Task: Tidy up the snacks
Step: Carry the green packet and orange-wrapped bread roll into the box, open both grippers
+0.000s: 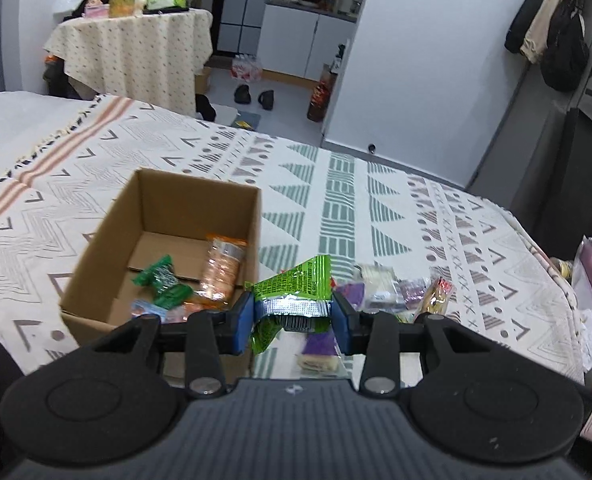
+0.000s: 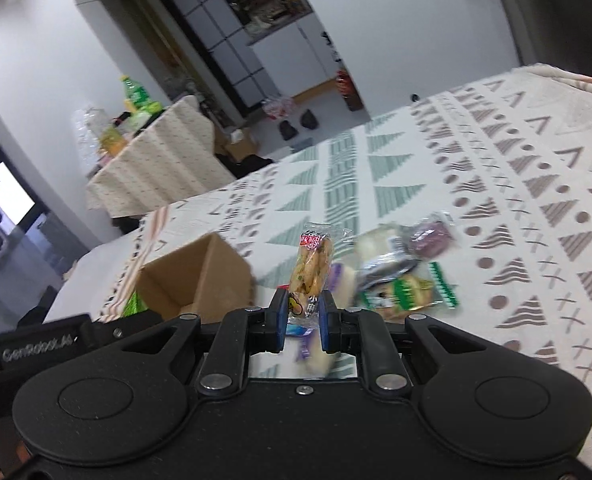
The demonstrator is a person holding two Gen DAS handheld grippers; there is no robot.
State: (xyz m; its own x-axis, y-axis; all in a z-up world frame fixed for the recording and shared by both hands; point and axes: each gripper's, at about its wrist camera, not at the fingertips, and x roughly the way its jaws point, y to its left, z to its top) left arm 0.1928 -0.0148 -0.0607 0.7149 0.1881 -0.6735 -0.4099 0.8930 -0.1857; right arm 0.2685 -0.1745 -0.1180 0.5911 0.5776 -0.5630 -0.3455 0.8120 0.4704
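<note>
An open cardboard box (image 1: 96, 264) sits on a patterned bedspread, holding an orange cracker pack (image 1: 222, 268), a green wrapped snack (image 1: 162, 280) and other packets. My left gripper (image 1: 294, 316) is shut on a green foil snack packet (image 1: 296, 286), just right of the box's near corner. My right gripper (image 2: 303, 318) is shut on a clear packet of biscuits (image 2: 310, 268) with a red label, held upright above the bed. The same box (image 2: 200, 280) lies to its left. A pile of loose snacks (image 2: 408, 276) lies on the bed to its right.
Loose snack packets (image 1: 392, 288) also lie on the bedspread (image 1: 336, 200) right of the left gripper. Beyond the bed stand a cloth-covered table (image 1: 136, 44) with bottles, white cabinets, shoes on the floor and coats hanging at the right. The left gripper's body (image 2: 36, 344) shows at the lower left.
</note>
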